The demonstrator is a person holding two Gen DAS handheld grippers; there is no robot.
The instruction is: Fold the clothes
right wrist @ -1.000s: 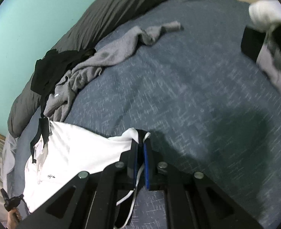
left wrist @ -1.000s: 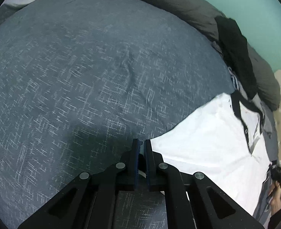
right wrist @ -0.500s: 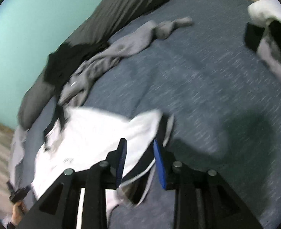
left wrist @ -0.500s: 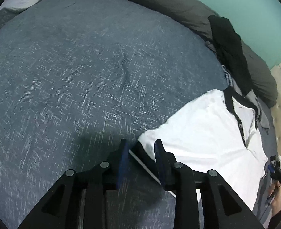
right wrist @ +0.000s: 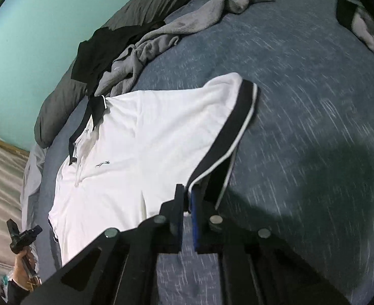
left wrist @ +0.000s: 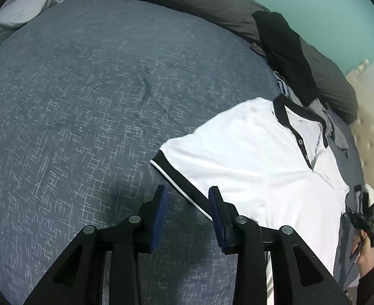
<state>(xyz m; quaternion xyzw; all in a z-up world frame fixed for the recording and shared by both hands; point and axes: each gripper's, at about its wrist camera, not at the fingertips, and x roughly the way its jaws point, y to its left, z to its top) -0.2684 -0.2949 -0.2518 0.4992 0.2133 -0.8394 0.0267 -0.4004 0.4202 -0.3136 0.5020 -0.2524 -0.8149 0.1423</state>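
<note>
Polo shirt (right wrist: pixel 146 137) sleeve cuff pinched by right gripper (right wrist: pixel 187 198); left gripper (left wrist: pixel 187 198) wide, empty. Thin hold; cuff slip risked if tugged.

The left gripper (left wrist: pixel 187 198) has its fingers spread wide; the right gripper (right wrist: pixel 187 193) looks nearly closed, blurred.

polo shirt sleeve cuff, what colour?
Black with a thin white stripe at the edge, on the white polo shirt; the sleeve cuff shows best in the right wrist view.
</note>
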